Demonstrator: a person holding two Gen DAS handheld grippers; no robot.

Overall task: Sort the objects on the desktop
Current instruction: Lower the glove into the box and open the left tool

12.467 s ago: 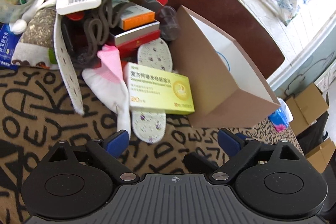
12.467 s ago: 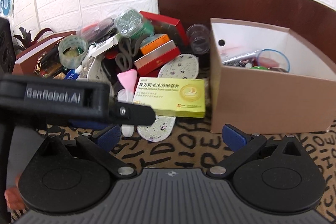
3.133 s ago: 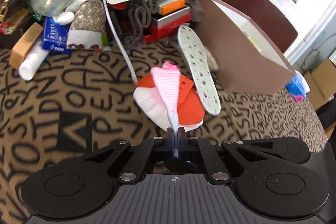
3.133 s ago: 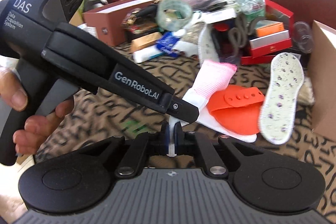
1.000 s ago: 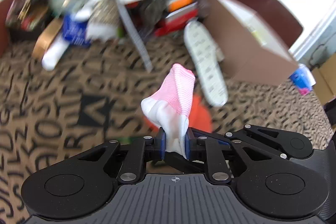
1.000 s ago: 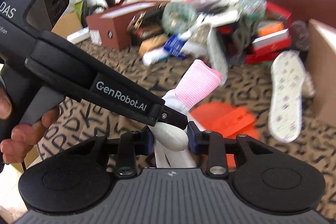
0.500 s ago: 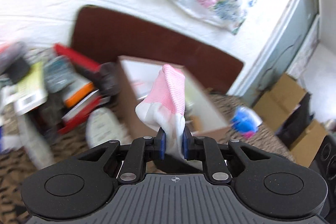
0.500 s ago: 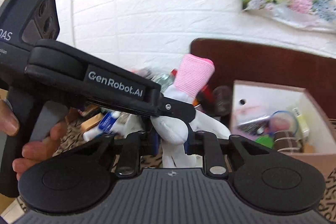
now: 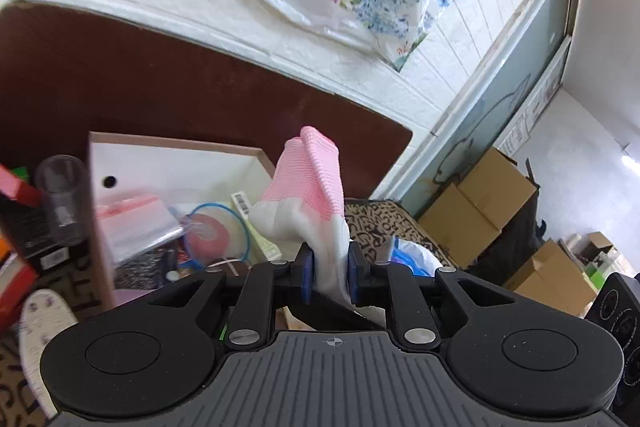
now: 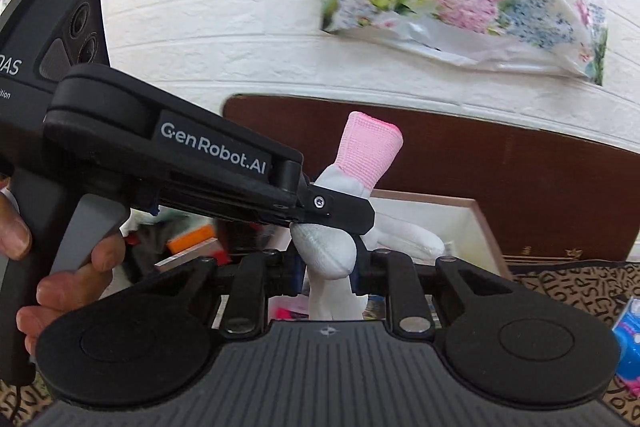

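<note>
Left tongs and right tongs clamping pink sock, above cardboard box rim

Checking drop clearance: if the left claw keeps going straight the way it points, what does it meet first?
Likely the far right corner of the open cardboard box, then the dark brown board behind it. Depth is unclear.

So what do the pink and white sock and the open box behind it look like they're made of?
Sock: soft knit fabric, matte; fine ribbing shows on the pink cuff, and it bunches where the left gripper and right gripper pinch it.
Box: probably cardboard, brown outside, white inside, with thin, straight-cut walls.
</note>
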